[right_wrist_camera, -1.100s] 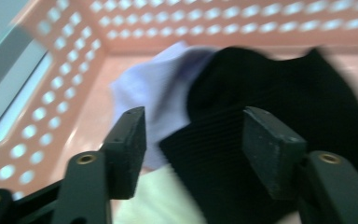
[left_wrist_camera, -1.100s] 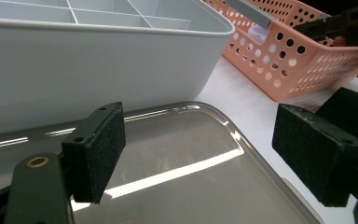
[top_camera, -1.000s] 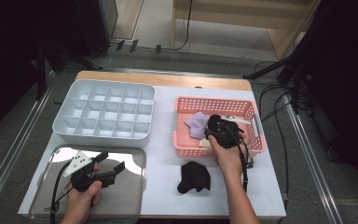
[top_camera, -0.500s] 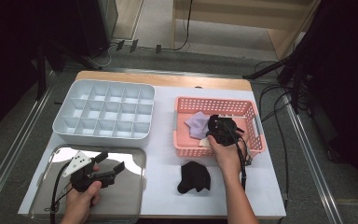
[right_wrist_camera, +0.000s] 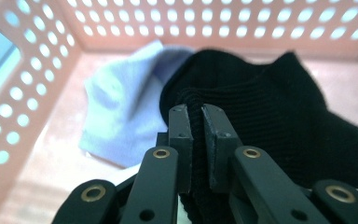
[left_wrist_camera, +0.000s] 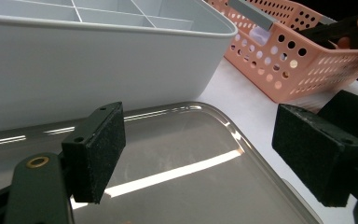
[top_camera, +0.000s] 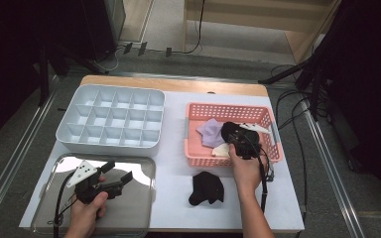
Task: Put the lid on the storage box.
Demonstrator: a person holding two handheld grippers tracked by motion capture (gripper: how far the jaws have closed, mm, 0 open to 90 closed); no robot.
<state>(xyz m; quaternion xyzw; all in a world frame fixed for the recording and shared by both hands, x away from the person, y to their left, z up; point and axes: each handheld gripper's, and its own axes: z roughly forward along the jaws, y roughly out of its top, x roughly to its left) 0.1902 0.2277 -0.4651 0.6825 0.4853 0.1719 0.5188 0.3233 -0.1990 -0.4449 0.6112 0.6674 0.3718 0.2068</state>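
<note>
**Right tool pinches a black sock in the basket**

Two black socks: one [top_camera: 206, 188] lies on the table near the pink basket [top_camera: 197, 147]; the other [right_wrist_camera: 279, 116] is inside it, where the right tool [right_wrist_camera: 196, 122] has just closed onto its ribbed fabric. One lilac sock [right_wrist_camera: 116, 116] lies beside it, possibly a pale one too. The left tool [left_wrist_camera: 198, 154] is spread over one metal tray [left_wrist_camera: 177, 158], near one white divided box [top_camera: 110, 119].

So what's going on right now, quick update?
Right gripper fingers just closed on the black sock in the pink basket. Left gripper open over the metal tray. Nothing blocking.
</note>
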